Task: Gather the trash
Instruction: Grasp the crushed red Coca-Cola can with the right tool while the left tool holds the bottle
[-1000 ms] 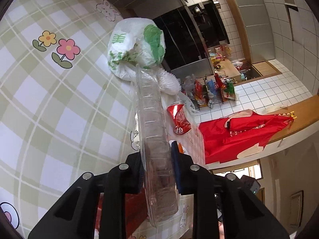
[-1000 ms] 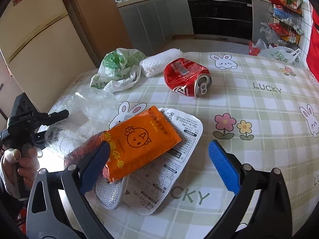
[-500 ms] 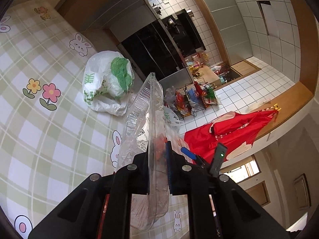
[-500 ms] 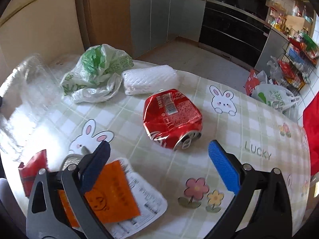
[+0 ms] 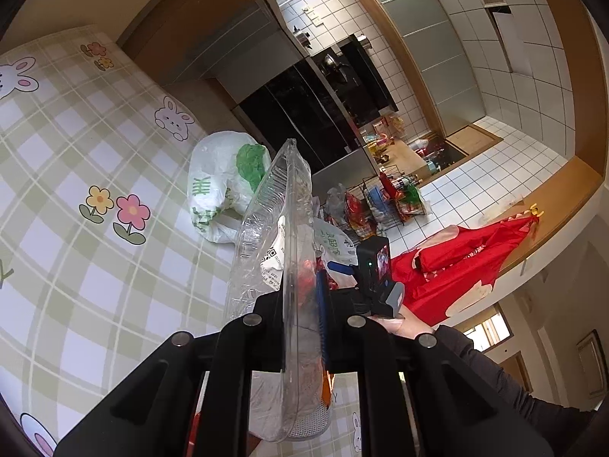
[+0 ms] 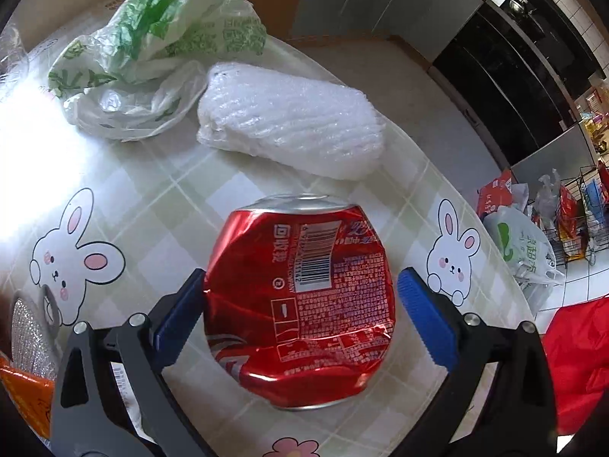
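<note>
Your left gripper (image 5: 302,320) is clamped on a clear, ribbed plastic clamshell container (image 5: 274,228), which stands edge-on from the bottom centre of that view toward mid-frame, lifted above the checked bunny-print tablecloth (image 5: 76,198). Behind it, at centre left, lies a crumpled white and green plastic bag (image 5: 220,186).

Your right gripper (image 6: 300,312) points down with its blue pads spread wide on either side of a crushed red aluminium drink can (image 6: 300,297) lying at lower centre; the left pad sits right at the can's side, the right pad stands clear. Above the can lies a white foam wrap (image 6: 293,122), beside the bag at upper left.
</note>
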